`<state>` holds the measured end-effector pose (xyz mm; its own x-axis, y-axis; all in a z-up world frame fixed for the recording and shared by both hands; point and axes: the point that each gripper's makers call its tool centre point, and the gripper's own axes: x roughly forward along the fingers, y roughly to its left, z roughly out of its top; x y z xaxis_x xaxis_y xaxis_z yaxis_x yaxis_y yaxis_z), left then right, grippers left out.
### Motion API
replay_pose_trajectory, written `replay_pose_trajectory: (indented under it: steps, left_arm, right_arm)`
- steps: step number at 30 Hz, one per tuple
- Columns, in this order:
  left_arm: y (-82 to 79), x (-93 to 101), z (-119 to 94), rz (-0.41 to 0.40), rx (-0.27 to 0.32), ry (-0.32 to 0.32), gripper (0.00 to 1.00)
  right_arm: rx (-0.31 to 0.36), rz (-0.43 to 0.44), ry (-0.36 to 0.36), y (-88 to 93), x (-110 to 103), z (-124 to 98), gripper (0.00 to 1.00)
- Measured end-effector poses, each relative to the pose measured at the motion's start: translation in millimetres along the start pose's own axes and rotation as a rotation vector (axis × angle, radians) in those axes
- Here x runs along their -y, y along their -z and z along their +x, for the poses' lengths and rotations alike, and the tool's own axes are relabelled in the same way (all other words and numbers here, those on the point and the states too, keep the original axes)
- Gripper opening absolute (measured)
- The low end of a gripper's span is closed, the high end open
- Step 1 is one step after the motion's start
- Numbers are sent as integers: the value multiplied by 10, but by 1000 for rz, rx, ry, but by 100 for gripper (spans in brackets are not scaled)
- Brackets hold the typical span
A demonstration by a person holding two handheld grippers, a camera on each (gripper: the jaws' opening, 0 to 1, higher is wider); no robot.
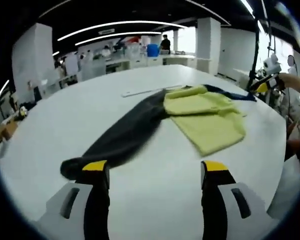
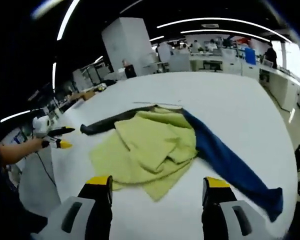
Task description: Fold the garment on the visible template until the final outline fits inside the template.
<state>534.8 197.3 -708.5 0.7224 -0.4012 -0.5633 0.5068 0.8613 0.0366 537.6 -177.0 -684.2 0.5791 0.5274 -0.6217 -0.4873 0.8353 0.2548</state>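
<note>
Both tools are seen with jaws spread wide and nothing held: the left tool (image 1: 156,175) hovers over the near edge of the table (image 1: 155,200), the right tool (image 2: 157,190) over the opposite edge; the table is wide, white and rounded, set in a large room of benches; the garment (image 2: 155,145) lies loosely heaped at its middle, not yet folded flat; a yellow-green body (image 1: 205,117) is bunched in overlapping layers; a dark grey sleeve (image 1: 120,137) runs out toward the left tool, its end almost touching the left jaw; a blue sleeve (image 2: 230,165) trails toward the right tool's side; a thin pale strip (image 1: 145,91) lies on the table just beyond the cloth, perhaps the template's edge, though that cannot be told. The fabric is judged soft, light and limp, likely to sag and slide on the smooth top; hold is best taken at a sleeve end or hem corner.
</note>
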Motion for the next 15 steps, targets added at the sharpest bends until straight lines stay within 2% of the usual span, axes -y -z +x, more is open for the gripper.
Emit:
replay_pose_trajectory:
  steps: [3, 6, 9, 15]
  left_arm:
    - [-20, 87, -22, 16, 0, 18, 74]
    - [-65, 185, -50, 16, 18, 42, 77]
    - [-63, 268, -49, 32, 12, 63, 78]
    - [-80, 414, -66, 62, 17, 101, 81]
  right_arm:
    - [-9, -23, -49, 1, -169, 110, 70]
    - [-26, -90, -94, 22, -331, 241, 69]
    - [-59, -150, -115, 76, -441, 356, 67]
    - [-72, -227, -170, 101, -719, 574, 63]
